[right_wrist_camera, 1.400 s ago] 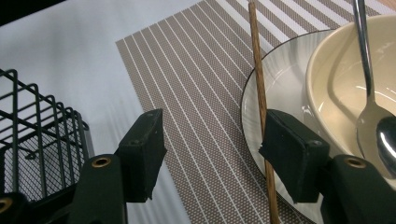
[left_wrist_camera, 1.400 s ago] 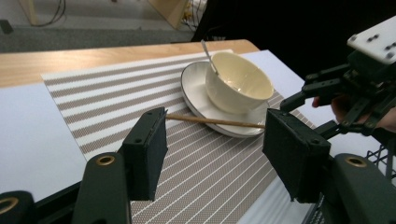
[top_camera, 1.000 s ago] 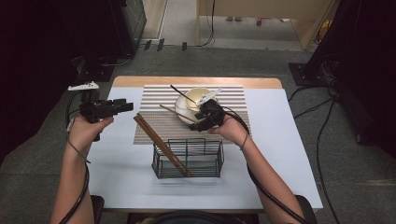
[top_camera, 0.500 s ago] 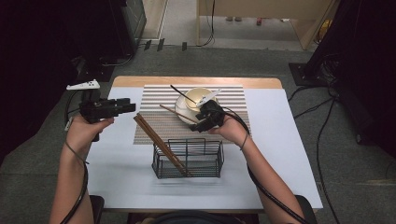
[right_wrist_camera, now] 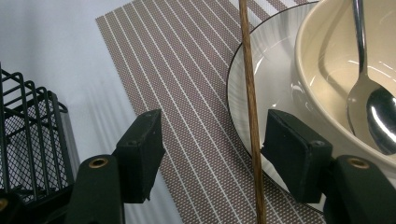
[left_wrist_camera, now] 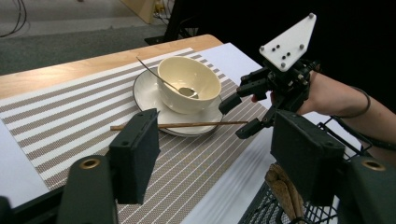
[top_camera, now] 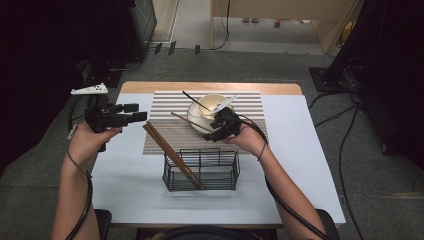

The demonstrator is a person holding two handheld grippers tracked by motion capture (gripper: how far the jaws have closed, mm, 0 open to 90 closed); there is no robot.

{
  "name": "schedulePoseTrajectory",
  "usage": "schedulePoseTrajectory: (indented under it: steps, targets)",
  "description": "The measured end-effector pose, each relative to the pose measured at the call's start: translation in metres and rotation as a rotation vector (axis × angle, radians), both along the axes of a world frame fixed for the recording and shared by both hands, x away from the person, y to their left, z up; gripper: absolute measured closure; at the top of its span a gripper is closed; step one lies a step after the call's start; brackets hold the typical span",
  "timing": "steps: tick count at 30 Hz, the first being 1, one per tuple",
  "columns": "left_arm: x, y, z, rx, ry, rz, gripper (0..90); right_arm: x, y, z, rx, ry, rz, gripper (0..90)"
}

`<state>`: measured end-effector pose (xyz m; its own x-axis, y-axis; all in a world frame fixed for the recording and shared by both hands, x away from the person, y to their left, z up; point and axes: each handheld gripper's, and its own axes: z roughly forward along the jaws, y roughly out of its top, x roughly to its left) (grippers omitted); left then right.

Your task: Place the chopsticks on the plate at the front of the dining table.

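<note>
The white table (top_camera: 300, 165) carries a ribbed brown-and-white striped mat (top_camera: 165, 135). At the mat's 6 o'clock stands a black wire basket (top_camera: 202, 170) holding wooden chopsticks (top_camera: 172, 157). A glossy cream bowl (top_camera: 210, 107) on its saucer (left_wrist_camera: 144, 93) holds a steel spoon (right_wrist_camera: 378, 107). A slim, straight wooden chopstick (right_wrist_camera: 252, 130) lies across the saucer's rim between the released jaws of the right gripper (top_camera: 215, 131), apparently touching one pad. The left gripper (top_camera: 135, 112), at 9 o'clock, has just been opening, empty.

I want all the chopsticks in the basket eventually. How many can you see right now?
3, perhaps more hidden. One chopstick lies across the plate rim, between the right gripper jaws. Two chopsticks lean together in the wire basket.
</note>
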<state>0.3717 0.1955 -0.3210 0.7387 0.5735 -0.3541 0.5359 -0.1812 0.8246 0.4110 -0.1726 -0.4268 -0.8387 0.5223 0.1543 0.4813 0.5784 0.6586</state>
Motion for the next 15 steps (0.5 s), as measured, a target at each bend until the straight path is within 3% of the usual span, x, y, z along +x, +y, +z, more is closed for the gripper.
schedulePoseTrajectory:
  steps: [7,11,15]
  targets:
    - [-0.0057,-0.0031,0.0043,0.001,-0.039,-0.024,42.6,0.0001,0.0003,-0.0011,-0.004,0.002,0.0,38.0]
    - [-0.0061,-0.0046,0.0053,0.007,-0.024,-0.038,46.9,0.0005,0.0,-0.0018,-0.005,0.002,-0.001,38.0]
    - [-0.0068,-0.0026,0.0062,-0.017,-0.011,-0.028,49.5,0.0006,-0.0006,-0.0017,-0.006,0.003,-0.002,38.0]
